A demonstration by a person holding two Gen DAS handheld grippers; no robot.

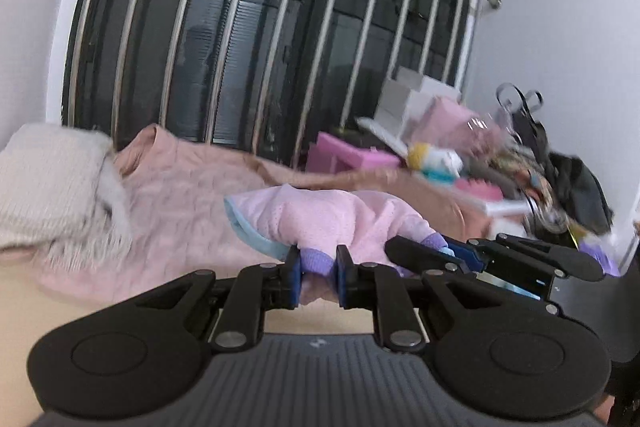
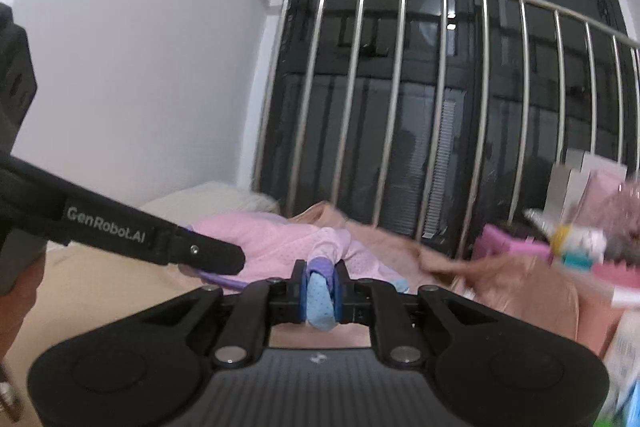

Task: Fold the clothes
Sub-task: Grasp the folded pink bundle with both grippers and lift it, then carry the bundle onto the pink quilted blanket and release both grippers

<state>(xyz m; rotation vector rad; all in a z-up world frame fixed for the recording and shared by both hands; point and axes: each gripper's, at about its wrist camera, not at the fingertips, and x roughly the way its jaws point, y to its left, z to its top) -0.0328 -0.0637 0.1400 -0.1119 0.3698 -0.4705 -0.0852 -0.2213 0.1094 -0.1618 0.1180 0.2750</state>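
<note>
A small pink mesh garment point(image 1: 324, 219) with light blue and purple trim is held up between both grippers above a beige surface. My left gripper point(image 1: 318, 269) is shut on its purple hem. My right gripper point(image 2: 320, 285) is shut on a light blue and purple edge of the same garment point(image 2: 280, 243). The right gripper also shows in the left wrist view point(image 1: 440, 253), close to the right of the left one. The left gripper's arm shows in the right wrist view point(image 2: 160, 239), crossing from the left.
A peach garment point(image 1: 188, 183) lies spread behind. A cream knit point(image 1: 48, 187) is piled at the left. A metal railing point(image 1: 280, 27) stands before dark windows. At the right are a pink box point(image 1: 344, 157), white boxes, scissors point(image 1: 524, 107) and other clutter.
</note>
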